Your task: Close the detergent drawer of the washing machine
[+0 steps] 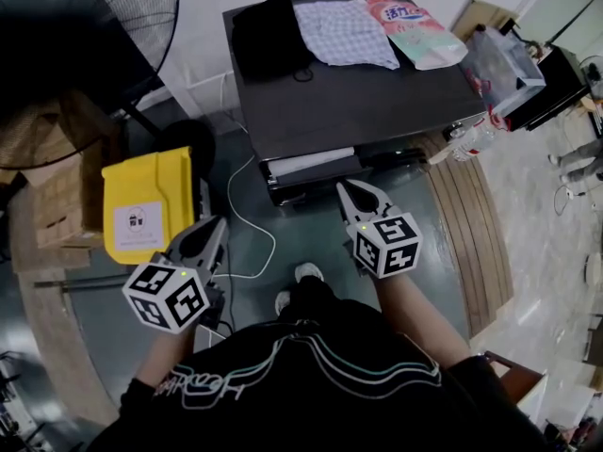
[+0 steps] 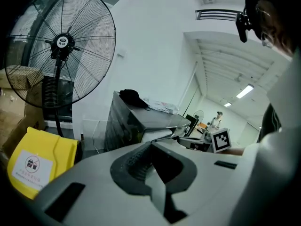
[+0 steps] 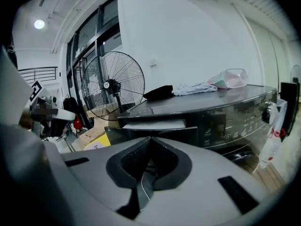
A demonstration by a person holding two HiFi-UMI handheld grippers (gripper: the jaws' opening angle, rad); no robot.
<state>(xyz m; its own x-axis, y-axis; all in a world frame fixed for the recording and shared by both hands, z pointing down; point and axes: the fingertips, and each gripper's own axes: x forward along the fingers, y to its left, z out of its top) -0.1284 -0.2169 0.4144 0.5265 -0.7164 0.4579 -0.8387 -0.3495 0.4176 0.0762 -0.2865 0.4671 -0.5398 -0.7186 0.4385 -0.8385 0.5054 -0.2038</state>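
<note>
The dark washing machine (image 1: 367, 102) stands ahead of me, with its detergent drawer (image 1: 311, 163) pulled out at the front left so that the white inside shows. In the right gripper view the drawer (image 3: 153, 125) sits just beyond the jaw tips. My right gripper (image 1: 348, 189) is shut and holds nothing; it hovers close to the drawer's right front corner. My left gripper (image 1: 216, 227) is also shut and empty, lower left of the drawer and well apart from it. The left gripper view shows the machine (image 2: 127, 119) and the open drawer (image 2: 157, 134) from the side.
A yellow bin (image 1: 146, 205) stands left of the machine, with a big floor fan (image 1: 122, 17) and cardboard boxes (image 1: 66, 196) behind it. A white cable (image 1: 252, 224) lies on the floor. A black cloth (image 1: 271, 31), a checked cloth (image 1: 344, 31) and a detergent bag (image 1: 415, 31) lie on top.
</note>
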